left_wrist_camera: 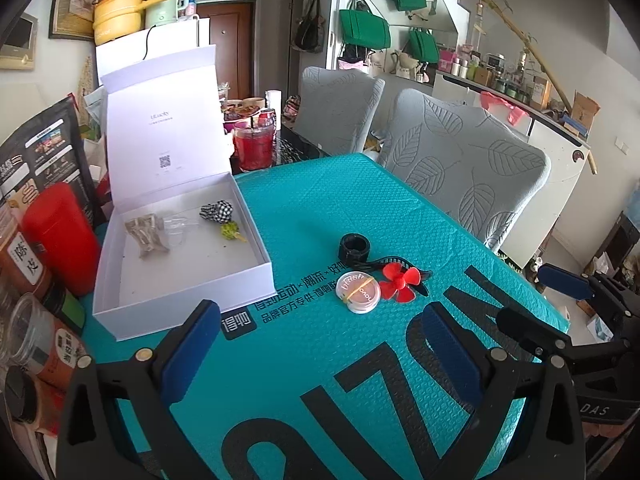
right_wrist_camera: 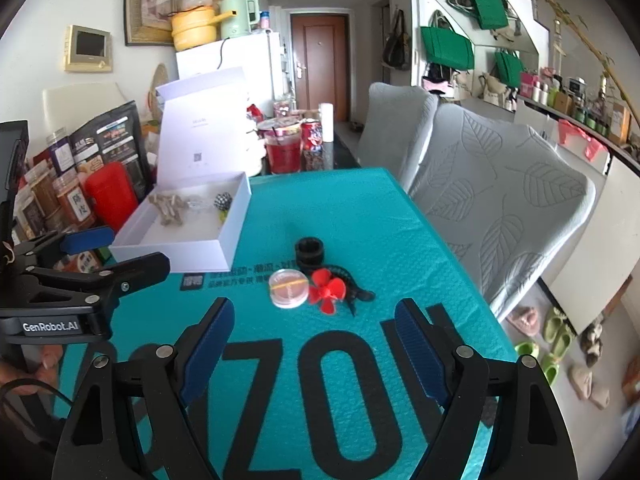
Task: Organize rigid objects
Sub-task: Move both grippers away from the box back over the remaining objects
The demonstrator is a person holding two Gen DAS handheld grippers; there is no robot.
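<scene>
An open white box [left_wrist_camera: 256, 280] [right_wrist_camera: 230, 236] with its lid raised stands on the teal mat at the left. It holds a beige clip [left_wrist_camera: 146, 236], a checkered piece [left_wrist_camera: 218, 211] and a small green item [left_wrist_camera: 231, 231]. On the mat lie a black ring [left_wrist_camera: 354, 247] [right_wrist_camera: 309, 252], a round clear case [left_wrist_camera: 357, 292] [right_wrist_camera: 289, 289], a red flower propeller [left_wrist_camera: 400, 280] [right_wrist_camera: 328, 289] and a black comb [left_wrist_camera: 394, 262] [right_wrist_camera: 352, 280]. My left gripper [left_wrist_camera: 320, 336] is open and empty, short of them. My right gripper [right_wrist_camera: 314, 332] is open and empty, just before the case.
A red canister [left_wrist_camera: 60, 236], jars and a black bag [left_wrist_camera: 44, 148] stand left of the box. A red drink cup [left_wrist_camera: 254, 146] stands behind it. Two grey covered chairs [left_wrist_camera: 460, 168] line the table's right side. The teal mat [left_wrist_camera: 320, 380] covers the table.
</scene>
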